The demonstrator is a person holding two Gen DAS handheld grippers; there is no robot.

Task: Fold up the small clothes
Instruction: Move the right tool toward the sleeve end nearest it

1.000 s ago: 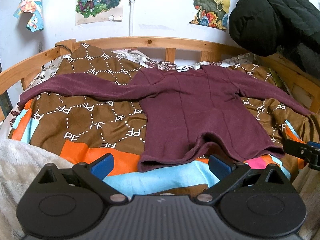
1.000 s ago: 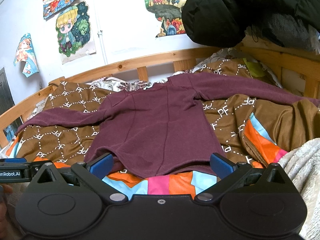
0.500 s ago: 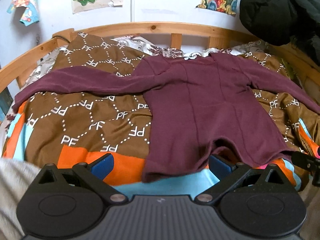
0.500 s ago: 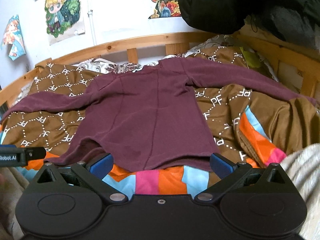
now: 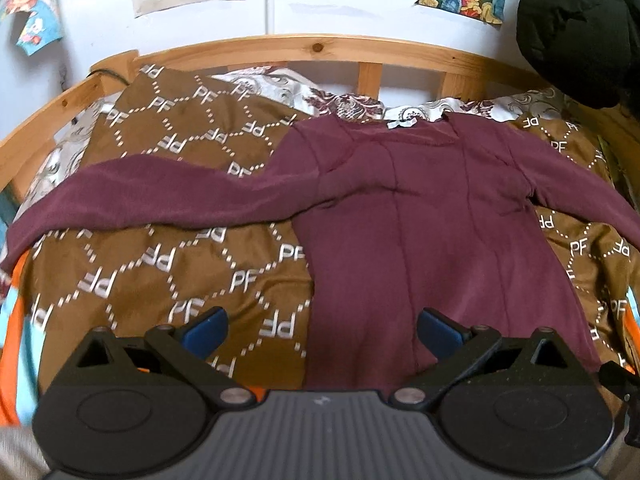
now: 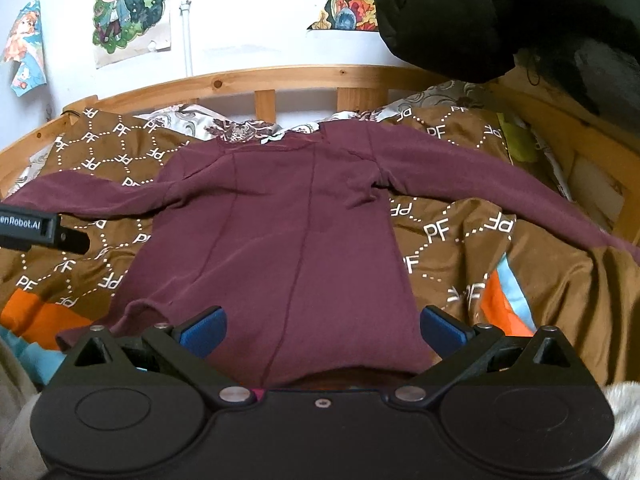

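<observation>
A maroon long-sleeved top (image 5: 432, 240) lies flat on the bed, neck toward the wall, both sleeves spread sideways. My left gripper (image 5: 322, 330) is open and empty, low over the top's lower left hem edge. The top also fills the right wrist view (image 6: 288, 232). My right gripper (image 6: 323, 330) is open and empty over the lower hem, near its right side. The left gripper's tip (image 6: 44, 230) shows at the left edge of the right wrist view.
A brown patterned blanket (image 5: 168, 264) with orange and blue patches covers the bed. A wooden rail (image 5: 320, 46) runs along the far side. A black jacket (image 6: 500, 16) hangs at the upper right. A fluffy beige throw (image 6: 624, 420) lies at the near edge.
Both grippers have moved forward and lower toward the top's hem. The hem now lies between and under the fingers. The top itself has not moved.
</observation>
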